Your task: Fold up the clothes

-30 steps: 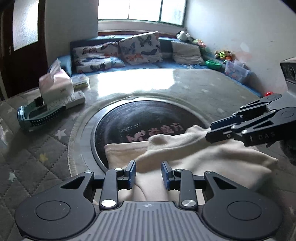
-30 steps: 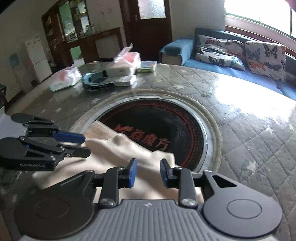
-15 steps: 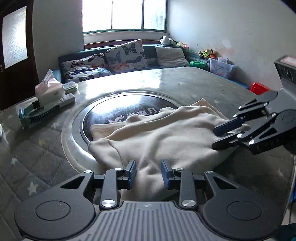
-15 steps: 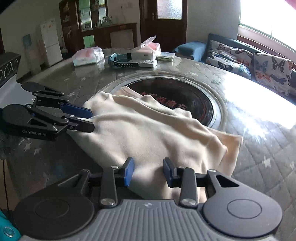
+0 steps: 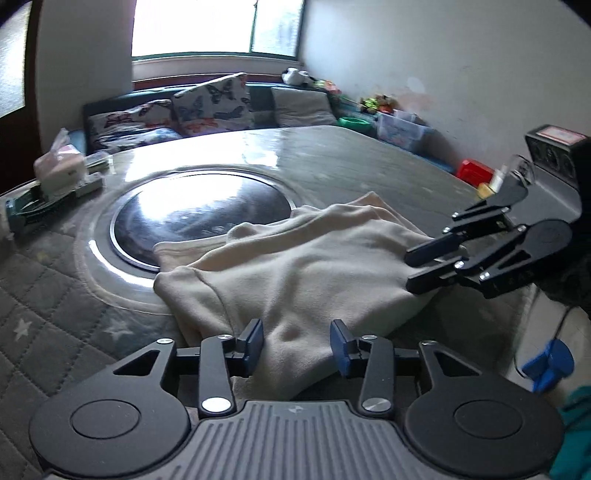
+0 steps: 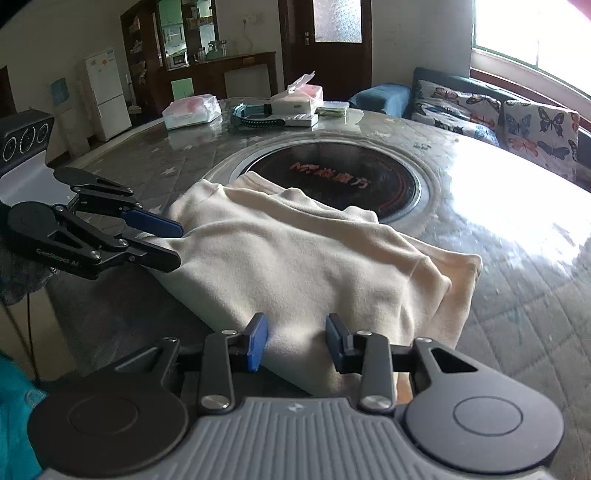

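This is a lived-in home, a combined living and dining room. A large round dining table [image 6: 498, 236] under a quilted star-print cover has a dark glass turntable [image 6: 343, 181] at its centre. Beyond the table, under a bright window [image 5: 218, 26], runs a blue sofa [image 5: 258, 107] with butterfly-print cushions [image 5: 212, 101]. On the table's far edge sit tissue packs [image 6: 192, 110]. Behind them stand a white refrigerator [image 6: 107, 92], a dark wooden cabinet [image 6: 207, 48] and a wooden door [image 6: 332, 40]. Right of the sofa lie what seem to be toys [image 5: 376, 103].

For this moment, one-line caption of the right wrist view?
Cream garment lies folded beside the table's dark round inset, both sets of jaws at its near edge.
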A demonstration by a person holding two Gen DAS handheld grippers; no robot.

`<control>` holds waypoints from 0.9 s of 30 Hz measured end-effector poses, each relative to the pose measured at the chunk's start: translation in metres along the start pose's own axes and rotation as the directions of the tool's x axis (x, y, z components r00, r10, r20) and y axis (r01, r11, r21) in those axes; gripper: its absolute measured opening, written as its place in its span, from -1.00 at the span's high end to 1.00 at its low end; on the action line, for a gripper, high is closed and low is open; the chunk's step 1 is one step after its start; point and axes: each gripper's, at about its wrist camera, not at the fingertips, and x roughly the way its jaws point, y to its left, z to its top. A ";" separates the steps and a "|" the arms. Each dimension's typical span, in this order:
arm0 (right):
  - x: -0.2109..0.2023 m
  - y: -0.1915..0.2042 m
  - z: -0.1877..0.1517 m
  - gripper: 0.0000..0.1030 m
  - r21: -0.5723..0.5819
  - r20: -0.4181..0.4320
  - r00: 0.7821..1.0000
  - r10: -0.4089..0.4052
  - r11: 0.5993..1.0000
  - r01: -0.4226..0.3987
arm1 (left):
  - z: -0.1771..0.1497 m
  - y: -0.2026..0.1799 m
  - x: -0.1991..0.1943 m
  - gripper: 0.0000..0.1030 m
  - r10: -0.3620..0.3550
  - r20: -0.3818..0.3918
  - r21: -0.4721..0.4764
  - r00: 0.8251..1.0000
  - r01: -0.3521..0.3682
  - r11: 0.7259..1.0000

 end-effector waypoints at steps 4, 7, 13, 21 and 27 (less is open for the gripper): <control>-0.012 -0.003 0.005 0.27 0.018 0.034 0.999 -0.017 1.000 0.017 | 0.012 0.005 -0.004 0.14 -0.004 0.019 -0.015 1.000 0.004 1.000; -0.012 -0.011 0.012 0.27 0.041 0.066 0.996 -0.056 0.998 0.054 | 0.024 0.013 -0.004 0.15 0.013 0.049 -0.056 0.999 -0.010 0.998; 0.011 -0.036 0.016 0.27 0.105 0.035 0.994 -0.102 0.990 0.098 | 0.032 0.029 0.014 0.22 0.061 0.032 -0.133 0.998 -0.056 0.990; 0.014 -0.044 0.029 0.28 0.130 0.053 0.993 -0.110 0.986 0.102 | 0.026 0.044 0.018 0.31 0.111 0.009 -0.176 0.994 -0.108 0.978; 0.046 -0.049 0.044 0.29 0.159 0.015 0.996 -0.090 0.983 0.087 | 0.030 0.047 0.029 0.28 0.134 -0.007 -0.191 0.991 -0.133 0.973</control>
